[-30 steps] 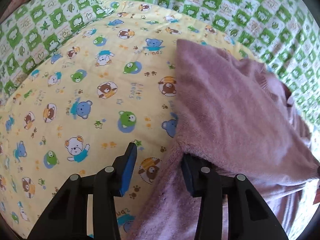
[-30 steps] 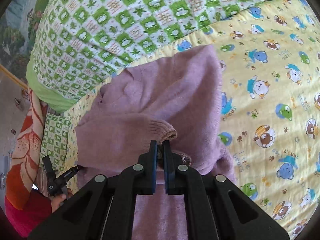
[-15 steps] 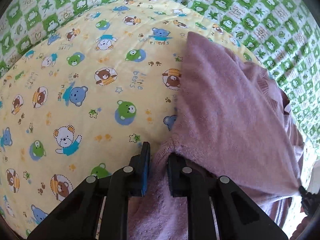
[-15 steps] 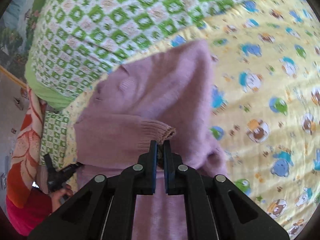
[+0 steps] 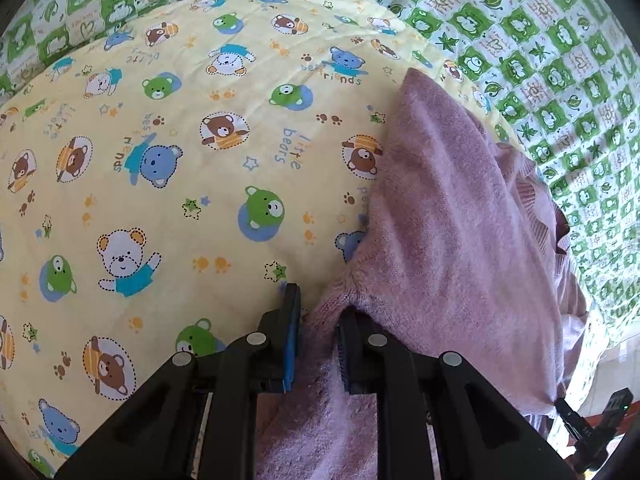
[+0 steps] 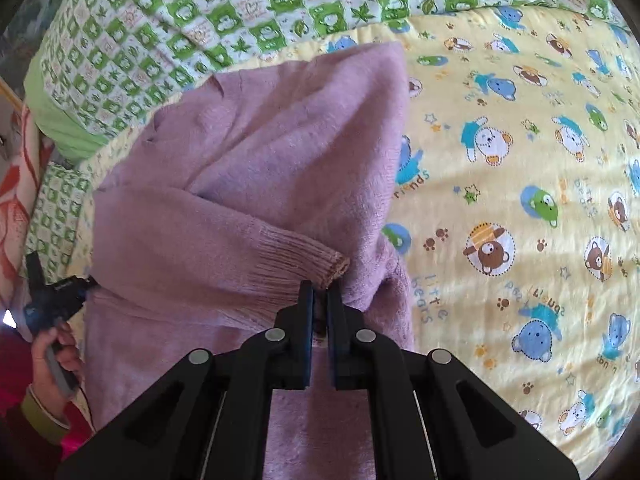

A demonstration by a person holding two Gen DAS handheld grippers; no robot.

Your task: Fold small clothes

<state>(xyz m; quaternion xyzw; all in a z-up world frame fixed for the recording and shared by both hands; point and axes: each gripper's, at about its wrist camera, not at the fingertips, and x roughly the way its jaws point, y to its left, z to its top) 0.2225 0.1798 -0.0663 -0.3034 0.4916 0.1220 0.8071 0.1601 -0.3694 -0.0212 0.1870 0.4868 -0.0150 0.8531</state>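
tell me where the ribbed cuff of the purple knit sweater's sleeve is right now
In the right wrist view the ribbed cuff lies just above the right gripper, folded across the purple knit sweater on the yellow bear-print sheet.

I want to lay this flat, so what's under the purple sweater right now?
The purple sweater lies on the yellow bear-print sheet, which shows all along its edge. Whatever sits directly beneath the sweater's bulk is covered and cannot be seen.

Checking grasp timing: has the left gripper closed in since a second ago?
Yes. The left gripper has narrowed onto the purple sweater edge; its left finger no longer overlaps the brown bear print.
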